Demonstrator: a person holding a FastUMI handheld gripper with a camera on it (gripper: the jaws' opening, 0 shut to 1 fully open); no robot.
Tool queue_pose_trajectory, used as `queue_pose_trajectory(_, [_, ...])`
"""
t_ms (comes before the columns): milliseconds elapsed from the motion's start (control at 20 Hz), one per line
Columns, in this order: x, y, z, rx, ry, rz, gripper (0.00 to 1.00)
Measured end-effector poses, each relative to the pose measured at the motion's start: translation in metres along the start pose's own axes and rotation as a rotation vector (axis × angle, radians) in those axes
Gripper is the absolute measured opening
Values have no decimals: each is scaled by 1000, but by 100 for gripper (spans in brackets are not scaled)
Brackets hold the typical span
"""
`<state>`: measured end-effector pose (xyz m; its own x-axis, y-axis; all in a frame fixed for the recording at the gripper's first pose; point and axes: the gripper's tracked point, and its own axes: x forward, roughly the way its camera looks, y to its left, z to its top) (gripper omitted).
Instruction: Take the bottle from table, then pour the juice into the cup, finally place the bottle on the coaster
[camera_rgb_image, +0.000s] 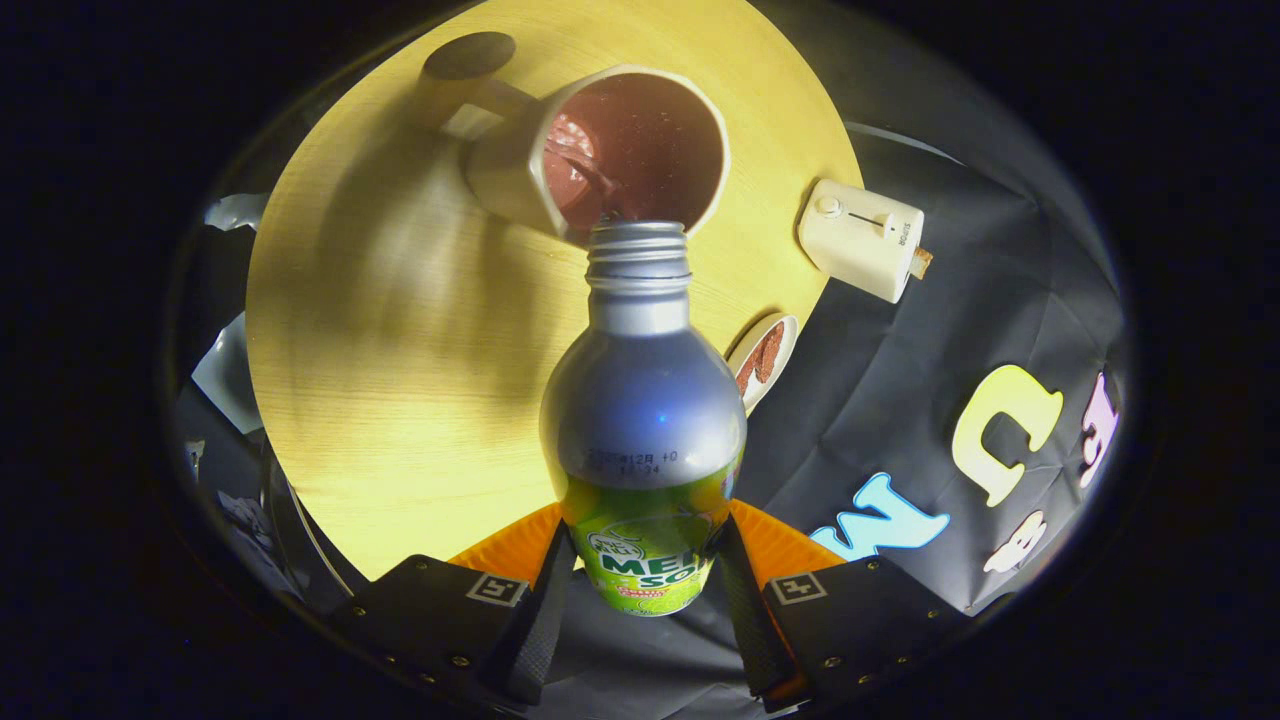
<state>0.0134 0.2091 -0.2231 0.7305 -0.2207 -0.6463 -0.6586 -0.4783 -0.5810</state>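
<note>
Gripper (640, 580) fingers clamp a silver aluminium bottle with green label (642, 420), its open threaded mouth at the rim of a cream ceramic cup (600, 150) on the round yellow wooden table (400, 380).

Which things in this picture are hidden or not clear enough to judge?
- Gripper view: the bottle body hides part of the coaster.
- The bottle mouth blocks the pour; whether juice flows cannot be told.
- The cup base is hidden by its wall.
- The tool is shut on the bottle.
</note>
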Motion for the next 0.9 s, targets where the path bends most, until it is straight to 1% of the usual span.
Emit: queue_pose_trajectory(900, [-8,-18,-2,-81,36,-34,73])
